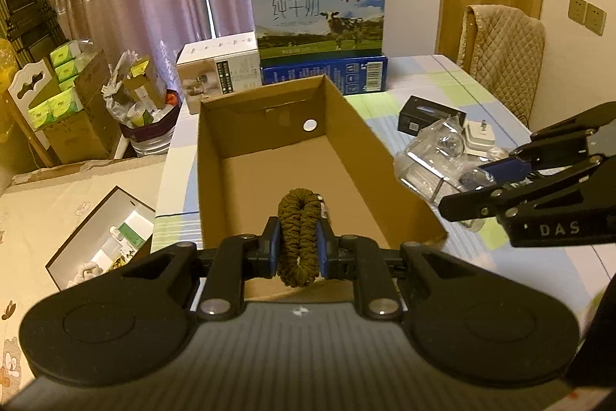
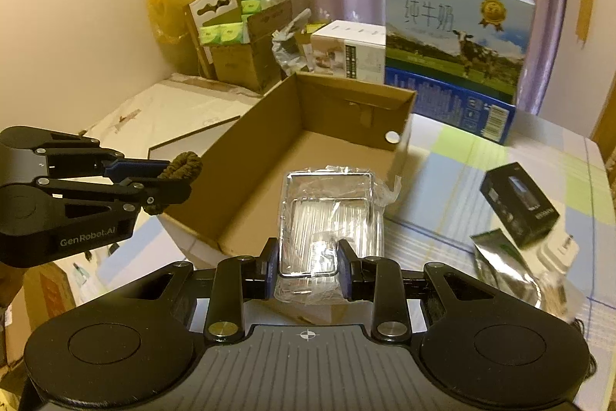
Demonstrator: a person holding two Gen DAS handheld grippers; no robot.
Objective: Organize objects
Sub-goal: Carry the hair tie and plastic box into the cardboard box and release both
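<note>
Left gripper (image 1: pixel 298 243) clamped on braided cord bundle (image 1: pixel 299 237), right gripper (image 2: pixel 308 266) clamped on clear plastic case (image 2: pixel 331 218): both poised over cardboard box (image 1: pixel 377 156) directly ahead; likely next, lower and release inside.

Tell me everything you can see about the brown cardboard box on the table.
The cardboard box is plain brown, lidless and rectangular, lying open side up on the checked tablecloth. One long wall has a small round hole. Its floor looks bare. The left gripper holds a rope bundle above its near end.
</note>
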